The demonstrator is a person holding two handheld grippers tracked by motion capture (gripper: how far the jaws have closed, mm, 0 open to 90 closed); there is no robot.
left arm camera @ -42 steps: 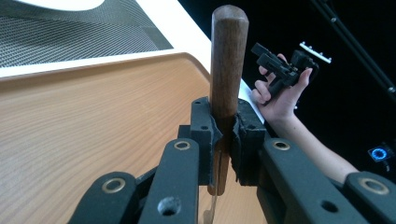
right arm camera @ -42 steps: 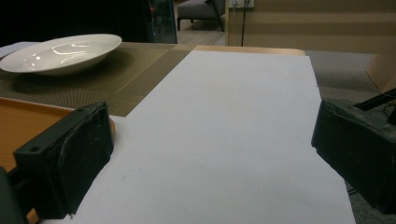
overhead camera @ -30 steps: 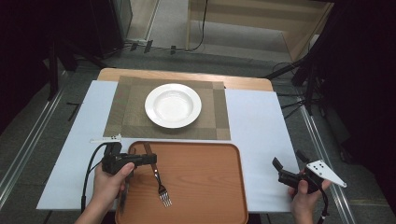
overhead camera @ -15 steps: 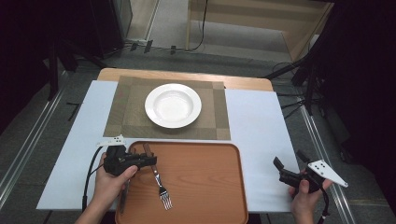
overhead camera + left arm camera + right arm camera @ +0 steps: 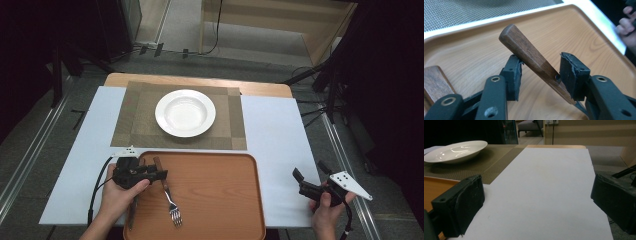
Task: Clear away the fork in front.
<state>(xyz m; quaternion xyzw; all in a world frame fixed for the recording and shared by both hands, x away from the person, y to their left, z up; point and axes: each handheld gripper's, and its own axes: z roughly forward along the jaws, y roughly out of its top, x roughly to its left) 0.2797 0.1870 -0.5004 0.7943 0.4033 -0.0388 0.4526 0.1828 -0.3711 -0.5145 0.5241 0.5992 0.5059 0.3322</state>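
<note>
A fork [image 5: 170,202] with a dark wooden handle [image 5: 531,57] lies on the left part of the orange-brown tray [image 5: 220,195], tines toward the front edge. My left gripper [image 5: 159,169] hovers low over the tray with the handle between its jaws. The jaws have just been opening. A gap shows between the handle and the left pad [image 5: 514,75], and the handle leans by the right pad [image 5: 571,72], no longer squeezed. My right gripper [image 5: 310,172] rests open over the white sheet [image 5: 544,185], nothing between its fingers.
A white deep plate [image 5: 185,112] sits on the woven placemat [image 5: 135,120] beyond the tray. A second wooden-handled utensil [image 5: 434,82] lies along the tray's left side, partly under my left hand. The white sheet [image 5: 280,145] covers the table on both sides.
The left gripper's jaws have spread apart around the fork handle, letting go of it. The fork stays in nearly the same place on the tray. The right gripper has not moved.
</note>
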